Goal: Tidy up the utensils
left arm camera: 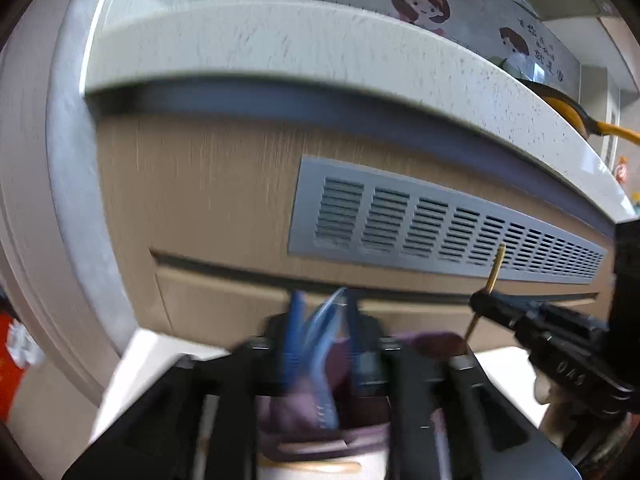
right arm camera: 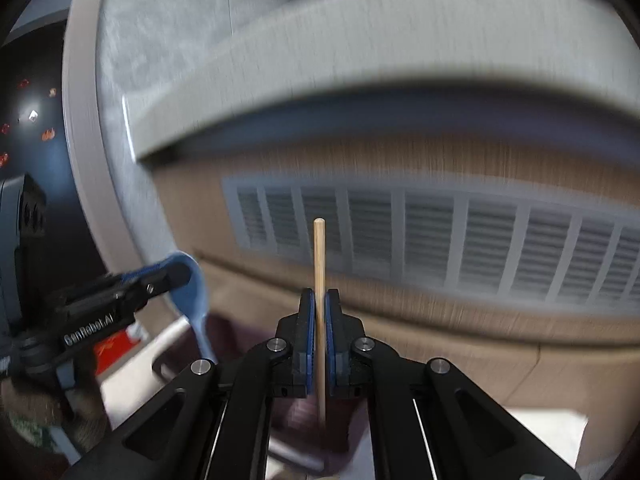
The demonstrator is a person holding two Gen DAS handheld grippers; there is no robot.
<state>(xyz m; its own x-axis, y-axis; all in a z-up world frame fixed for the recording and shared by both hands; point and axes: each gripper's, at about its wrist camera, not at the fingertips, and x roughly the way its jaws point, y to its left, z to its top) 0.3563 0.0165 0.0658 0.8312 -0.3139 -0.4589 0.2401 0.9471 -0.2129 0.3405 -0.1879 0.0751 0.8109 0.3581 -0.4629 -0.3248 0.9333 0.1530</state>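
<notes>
Two utensils are riding in our tongs: the right gripper [right arm camera: 320, 336] is pinching a wooden chopstick [right arm camera: 319, 256] upright, the left gripper [left arm camera: 320, 336] is standing spread around a blue spoon [right arm camera: 196, 292]. Neither is stowed yet; sorting is barely starting, we judge.

A home kitchen is shown. A pale speckled stone countertop [left arm camera: 304, 48] is set over wood-grain cabinet fronts [left arm camera: 200, 192], into which a long grey slotted vent panel [left arm camera: 448, 232] is fitted — the sort placed beneath a built-in hob. A dark pan with an orange handle [left arm camera: 576, 118] is seen on the counter, and cartoon stickers [left arm camera: 420, 4] are stuck to the wall behind — a domestic touch.
</notes>
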